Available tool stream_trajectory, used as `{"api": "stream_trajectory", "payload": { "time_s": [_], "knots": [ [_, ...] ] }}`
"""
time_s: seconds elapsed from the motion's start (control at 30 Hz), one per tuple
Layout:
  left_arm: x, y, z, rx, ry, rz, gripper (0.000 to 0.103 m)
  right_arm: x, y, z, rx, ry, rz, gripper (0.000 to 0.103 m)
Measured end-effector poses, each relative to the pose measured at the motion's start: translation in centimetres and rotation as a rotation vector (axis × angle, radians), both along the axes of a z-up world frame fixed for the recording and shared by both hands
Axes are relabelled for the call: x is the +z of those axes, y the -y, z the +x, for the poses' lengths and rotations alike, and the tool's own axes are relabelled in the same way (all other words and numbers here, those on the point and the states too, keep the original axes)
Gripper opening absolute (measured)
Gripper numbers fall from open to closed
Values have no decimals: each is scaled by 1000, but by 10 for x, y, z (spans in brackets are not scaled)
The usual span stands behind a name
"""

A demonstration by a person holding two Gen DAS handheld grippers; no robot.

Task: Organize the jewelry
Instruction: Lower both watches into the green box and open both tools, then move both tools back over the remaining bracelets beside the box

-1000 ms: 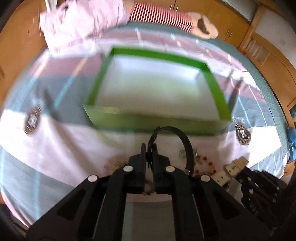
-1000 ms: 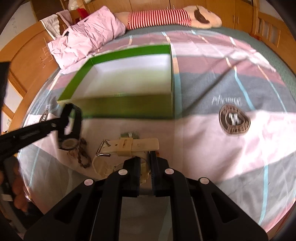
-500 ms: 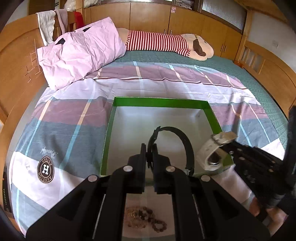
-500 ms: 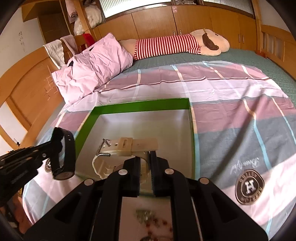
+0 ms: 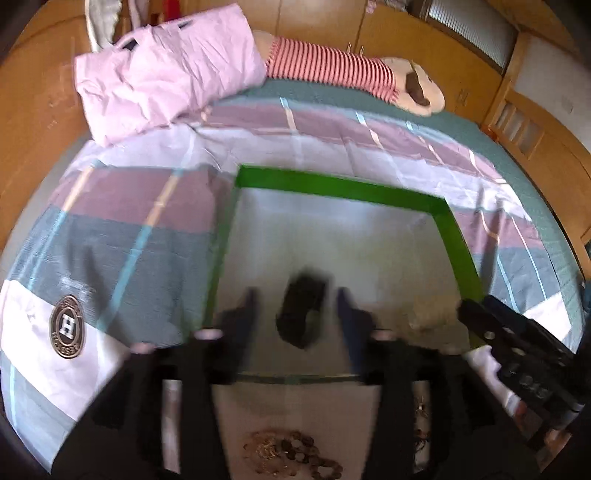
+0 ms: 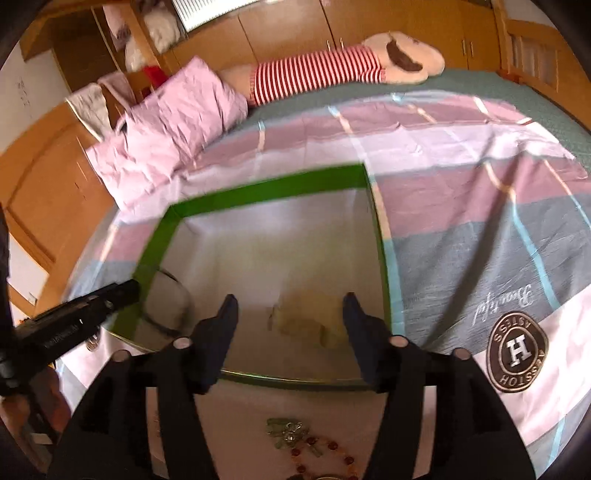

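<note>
A green-rimmed box (image 5: 343,188) with a pale floor lies on the bed; it also shows in the right wrist view (image 6: 266,192). My left gripper (image 5: 295,306) is open above it, and a blurred black watch (image 5: 301,314) sits between its fingers, apparently loose inside the box. My right gripper (image 6: 290,310) is open over the box, with a blurred cream watch (image 6: 310,317) below it in the box. The black watch shows faintly in the right wrist view (image 6: 166,302). Bead bracelets (image 5: 291,454) lie on the bed in front of the box, and some beads and a green charm (image 6: 295,439).
The box sits on a striped pink, grey and white bedsheet (image 5: 140,236). A pink pillow (image 5: 162,88) and a striped plush toy (image 5: 351,74) lie at the far end. Wooden bed frame and cabinets (image 6: 424,22) surround the bed.
Both grippers have opened over the box. The black watch has left the left gripper and the cream watch has left the right gripper; both now appear down in the box.
</note>
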State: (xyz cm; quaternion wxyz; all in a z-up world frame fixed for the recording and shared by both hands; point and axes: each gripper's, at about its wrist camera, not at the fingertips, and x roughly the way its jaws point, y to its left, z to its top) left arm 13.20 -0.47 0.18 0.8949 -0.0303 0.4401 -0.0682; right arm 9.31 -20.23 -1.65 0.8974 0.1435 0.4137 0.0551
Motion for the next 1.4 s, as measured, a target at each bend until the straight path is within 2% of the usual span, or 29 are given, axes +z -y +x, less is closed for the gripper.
{"api": "stream_trajectory", "payload": {
  "time_s": [0.13,0.23,0.27,0.33,0.43,0.5,0.67,0.73,0.83,0.9,1.0,1.07,1.13,1.2,1.3,1.4],
  "knots": [
    [7,-5,-8,16,16,51,52,17,11,-13,-43,37,-63,60],
    [-1,-14,-7,76,-15,107,57,13,26,-14,-140,-11,-150,60],
    [-9,-18,-5,99,-50,123,57,8,31,-12,-160,-40,-164,60],
    [-18,-26,-2,125,-99,124,57,-10,42,-9,-181,-119,-153,60],
    [-35,-37,1,158,-183,99,57,-27,50,-6,-197,-188,-152,60],
    [-38,-40,0,166,-183,91,59,-32,53,-4,-193,-207,-134,60],
    [-38,-34,-2,162,-189,152,65,-29,49,-6,-191,-210,-170,60],
    [-38,-35,-3,161,-214,133,65,-28,48,-5,-192,-212,-178,60],
    [-46,-40,-5,141,-288,44,65,-28,51,-3,-200,-226,-183,60],
    [-49,-40,-6,125,-317,24,65,-28,53,-3,-207,-248,-191,61],
    [-46,-35,-10,110,-291,54,63,-26,51,-6,-212,-244,-215,60],
    [-36,-37,-14,124,-247,50,61,-19,51,-11,-200,-194,-176,60],
    [-20,-41,-26,130,-189,21,61,1,51,-26,-173,-123,-98,61],
    [-3,-40,-47,128,-141,22,63,21,44,-44,-118,-97,-109,61],
    [0,-29,-80,59,-138,35,66,22,30,-70,-19,-134,-133,60],
    [-29,-17,-96,22,-224,61,66,-10,22,-82,36,-265,-90,60]
  ]
}}
